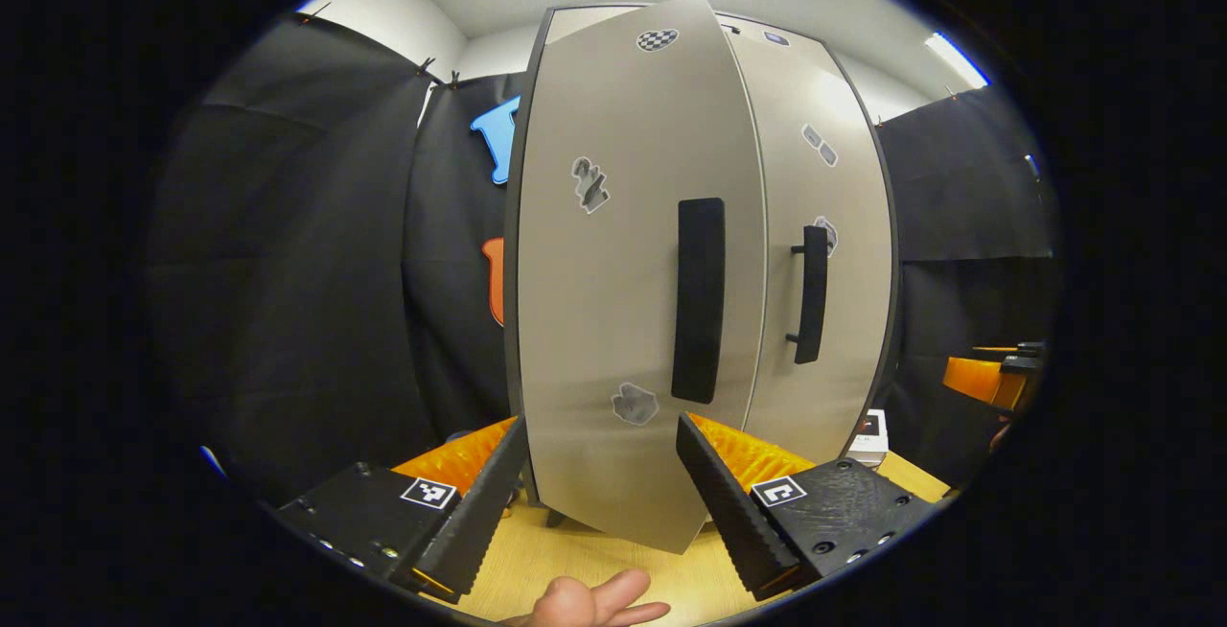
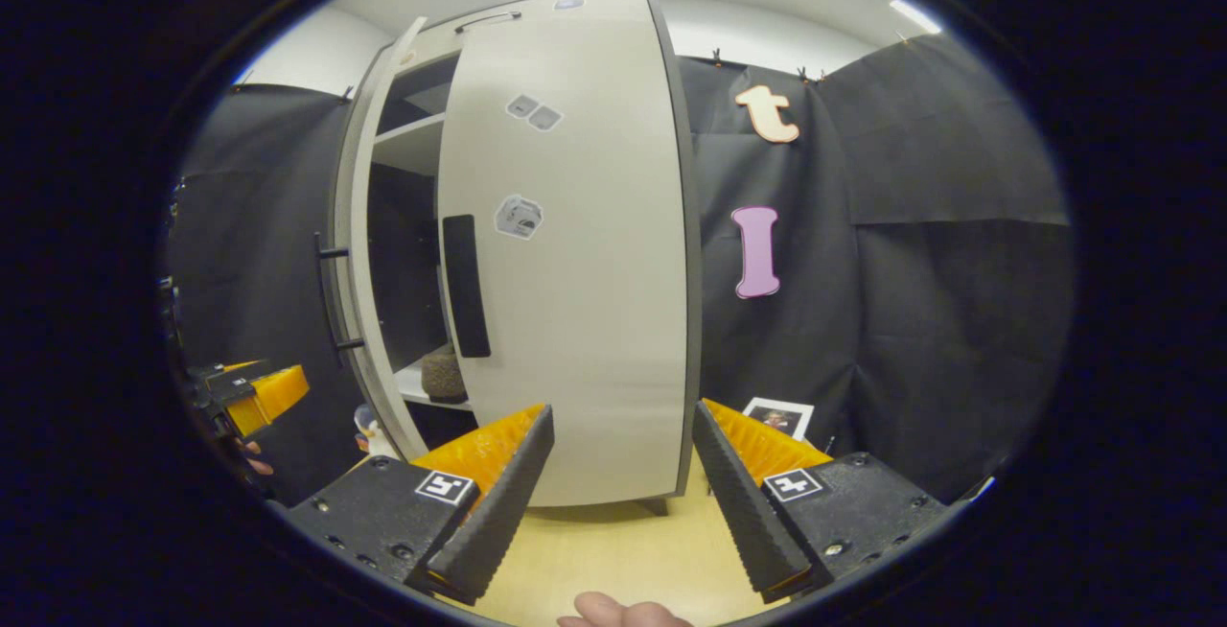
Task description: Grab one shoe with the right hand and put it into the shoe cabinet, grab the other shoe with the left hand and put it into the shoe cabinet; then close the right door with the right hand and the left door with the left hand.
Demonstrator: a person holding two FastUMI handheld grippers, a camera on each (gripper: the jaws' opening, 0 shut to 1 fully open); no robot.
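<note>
The left tongs [image 1: 602, 493] stand wide and empty, aimed at the lower face of the shoe cabinet's left door [image 1: 623, 272], just below its black handle [image 1: 698, 299]; this door hangs partly ajar. The right tongs [image 2: 621, 502] are likewise wide and hold nothing, facing the right door [image 2: 575, 253], which looks shut or nearly so. In the right gripper view the gap between the doors shows the shelves, and a brownish shoe [image 2: 444, 375] sits on the lower shelf [image 2: 414, 387] close to the front edge; whether the second shoe is inside cannot be told. The likely trouble is that shoe: if its toe overhangs the shelf, the left door could catch on it and spring back, or shove it askew; a push low on the panel, far from the handle, may also twist the door or rock the cabinet on the bench [image 1: 613, 565]; open tongs could slip across the smooth face.
</note>
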